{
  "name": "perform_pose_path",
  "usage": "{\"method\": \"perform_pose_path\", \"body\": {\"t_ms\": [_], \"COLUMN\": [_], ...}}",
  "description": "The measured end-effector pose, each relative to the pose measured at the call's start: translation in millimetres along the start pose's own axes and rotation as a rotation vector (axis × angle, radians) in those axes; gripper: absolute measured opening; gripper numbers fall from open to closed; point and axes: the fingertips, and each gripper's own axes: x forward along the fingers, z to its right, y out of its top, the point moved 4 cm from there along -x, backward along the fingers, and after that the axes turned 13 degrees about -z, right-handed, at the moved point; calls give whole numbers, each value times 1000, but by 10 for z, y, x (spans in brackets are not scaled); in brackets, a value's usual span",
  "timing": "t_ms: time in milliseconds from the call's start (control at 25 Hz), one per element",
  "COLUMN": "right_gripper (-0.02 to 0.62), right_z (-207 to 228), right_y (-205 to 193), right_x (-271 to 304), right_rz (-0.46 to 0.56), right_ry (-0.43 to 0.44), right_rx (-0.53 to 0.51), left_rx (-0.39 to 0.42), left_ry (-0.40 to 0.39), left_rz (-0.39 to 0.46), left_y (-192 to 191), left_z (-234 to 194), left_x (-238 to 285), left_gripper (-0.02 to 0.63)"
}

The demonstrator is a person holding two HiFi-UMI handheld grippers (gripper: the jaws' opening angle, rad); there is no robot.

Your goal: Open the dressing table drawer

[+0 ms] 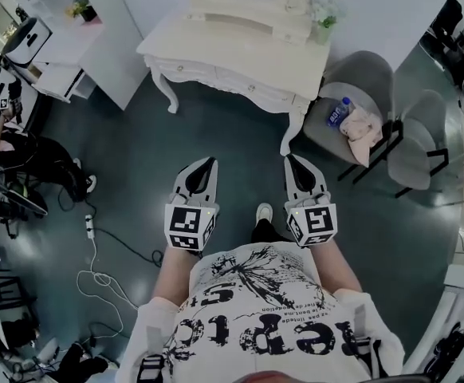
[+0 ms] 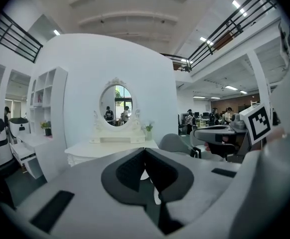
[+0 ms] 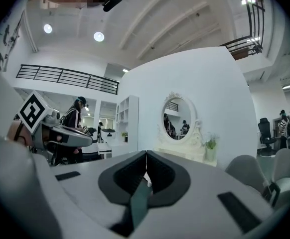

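White dressing table drawer (image 1: 248, 84) well beyond left tongs (image 1: 210, 161) and right tongs (image 1: 289, 158)

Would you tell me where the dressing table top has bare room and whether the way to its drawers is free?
The tabletop is bare before the mirror stand, from its left end to the plant at the right corner. The floor facing the drawer fronts is open. Crowded: the grey chair holds a bottle and cloth; cables trail at left.
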Motion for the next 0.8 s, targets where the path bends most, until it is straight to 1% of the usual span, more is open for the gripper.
{"method": "perform_pose_path", "body": {"t_ms": [200, 400, 640, 800], "right_gripper": [18, 18, 18, 18], "right_z": [729, 1308, 1769, 1967], "right_y": [227, 390, 519, 556], "right_x": [586, 1094, 1596, 2029], "right_rz": [12, -1, 11, -7], "right_ry": [-48, -58, -105, -129], "right_rx": [9, 8, -5, 24], "left_rx": [-8, -18, 7, 30], "left_ry": [2, 6, -36, -78], "left_rz": [5, 14, -15, -13], "left_y": [400, 767, 1005, 1153], "left_z": [-207, -369, -472, -699], "left_x": [767, 1477, 2206, 2674], "left_gripper": [18, 19, 18, 18]}}
